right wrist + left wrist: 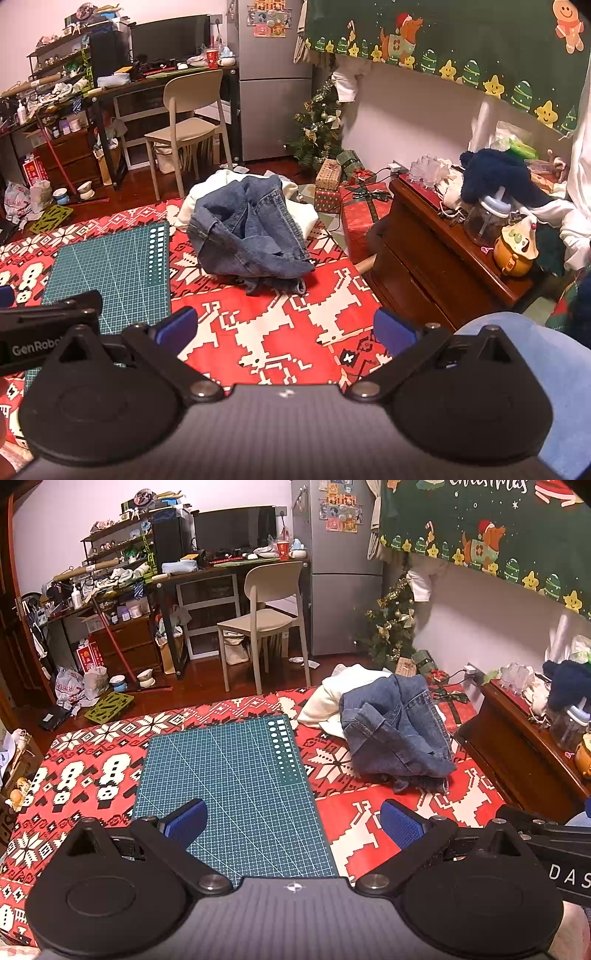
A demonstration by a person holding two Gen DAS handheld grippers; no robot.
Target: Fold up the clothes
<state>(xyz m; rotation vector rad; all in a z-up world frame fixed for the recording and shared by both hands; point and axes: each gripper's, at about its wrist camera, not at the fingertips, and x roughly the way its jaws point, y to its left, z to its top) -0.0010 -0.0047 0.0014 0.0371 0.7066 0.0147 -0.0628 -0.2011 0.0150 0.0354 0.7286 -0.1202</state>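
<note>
Work surface is a red Christmas blanket (369,834) w/ white snowflake, snowman & reindeer pattern, spread flat. On it lies a green cutting mat (229,775) w/ white grid lines, sitting left of centre; its near edge runs under the left gripper.

Left gripper (293,823) is released: blue pads wide apart, nothing between them, hovering over the mat's right near part. Right gripper (284,328) likewise spread wide & empty, above the reindeer print, to the right of the mat. Part of the other tool's black body shows at the edge of each view.

Task clothes: crumpled blue jeans (247,236) in a heap on the blanket, far & right of the mat, well apart from both grippers. They lie partly on top of a white garment (295,210), also bunched, which pokes out behind & at the sides.

Room: dark wooden cabinet (424,251) at right, just beside the blanket, top crowded w/ a dark blue plush item (498,173), a jar & small bits. Wrapped gift boxes (351,206) & a small Christmas tree (317,129) at far right, below a green Christmas wall hanging (461,40). Grey fridge (273,81) at the far wall. Beige chair (184,122) at a cluttered desk w/ a monitor (170,37); shelves of clutter far left. Dark wood floor w/ bags & bowls.
</note>
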